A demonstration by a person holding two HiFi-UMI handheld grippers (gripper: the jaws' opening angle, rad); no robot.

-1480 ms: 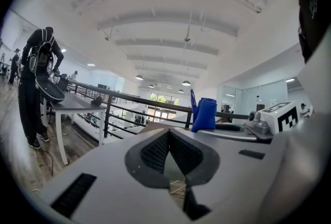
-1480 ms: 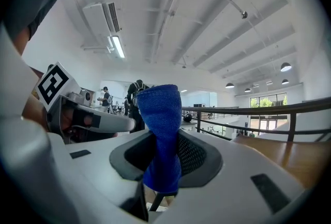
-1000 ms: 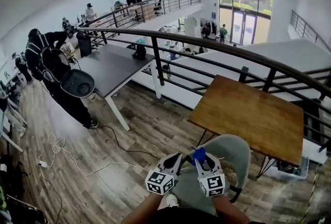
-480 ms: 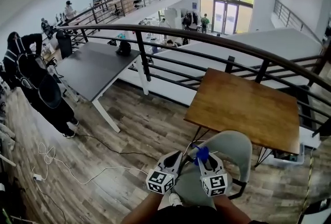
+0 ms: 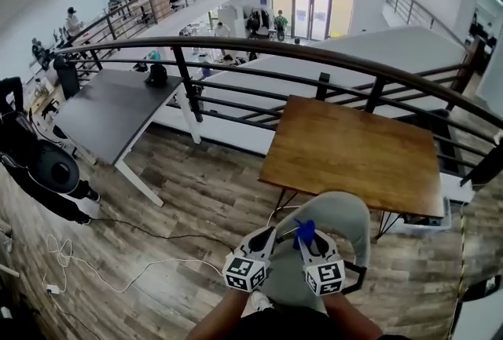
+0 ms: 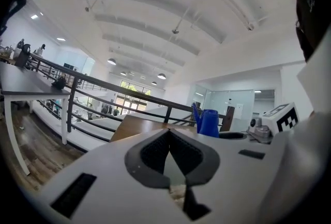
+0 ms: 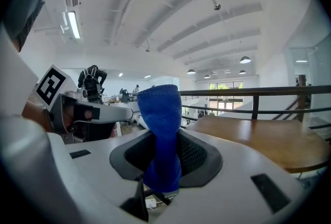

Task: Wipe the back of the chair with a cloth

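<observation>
Blue cloth (image 7: 161, 135) stays clamped in the right gripper (image 5: 308, 239); left gripper (image 5: 269, 239) closed, empty. Both remain unmoved over the chair (image 5: 350, 222) back; wiping judged not begun.

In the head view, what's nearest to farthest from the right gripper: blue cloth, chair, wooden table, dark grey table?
1. The blue cloth, clamped in the right gripper.
2. The chair, right below it.
3. The wooden table, beyond the chair.
4. The dark grey table, far off left.
</observation>
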